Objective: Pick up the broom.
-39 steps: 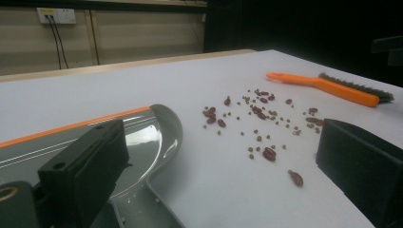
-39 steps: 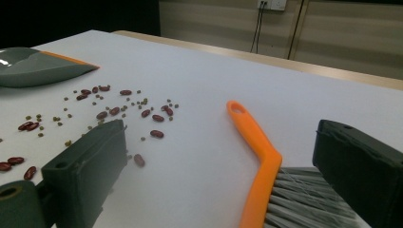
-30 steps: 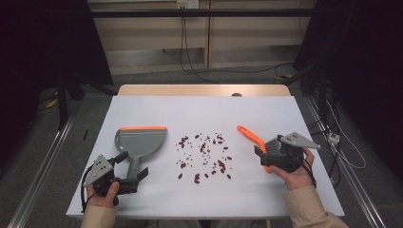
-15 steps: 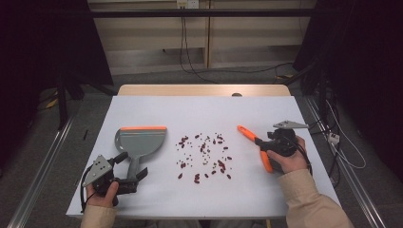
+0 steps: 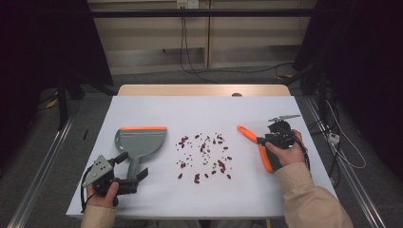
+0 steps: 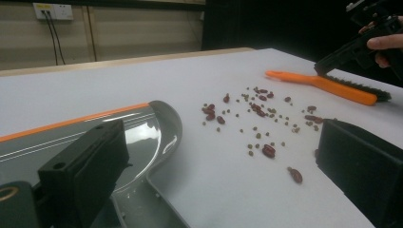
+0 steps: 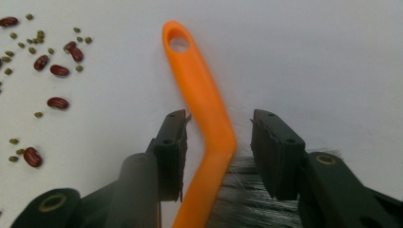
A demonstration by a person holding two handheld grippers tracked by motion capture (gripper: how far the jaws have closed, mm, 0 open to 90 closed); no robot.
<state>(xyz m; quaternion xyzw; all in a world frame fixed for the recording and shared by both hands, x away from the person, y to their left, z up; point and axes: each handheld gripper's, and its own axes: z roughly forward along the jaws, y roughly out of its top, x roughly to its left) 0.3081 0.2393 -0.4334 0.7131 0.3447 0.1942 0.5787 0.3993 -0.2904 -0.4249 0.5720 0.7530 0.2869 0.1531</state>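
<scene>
Nearest, the left gripper (image 5: 127,179) rests at the table's (image 5: 157,110) seven o'clock edge, jaws apart around nothing, its holder's hand (image 5: 102,194) partly cut off by the frame's bottom. Just beyond it, toward twelve o'clock, lies one grey dustpan (image 5: 139,143) with an orange lip; in the left gripper view a jaw hides part of its handle. Scattered at the centre are dark red beans (image 5: 205,156), too small and many to count, mixed with tiny green ones visible from the gripper views. At three o'clock lies one orange brush (image 5: 254,142); the right gripper (image 5: 263,141) has just been closing, jaws straddling its handle (image 7: 209,128) with gaps still showing on both sides, bristles mostly hidden behind them.
</scene>
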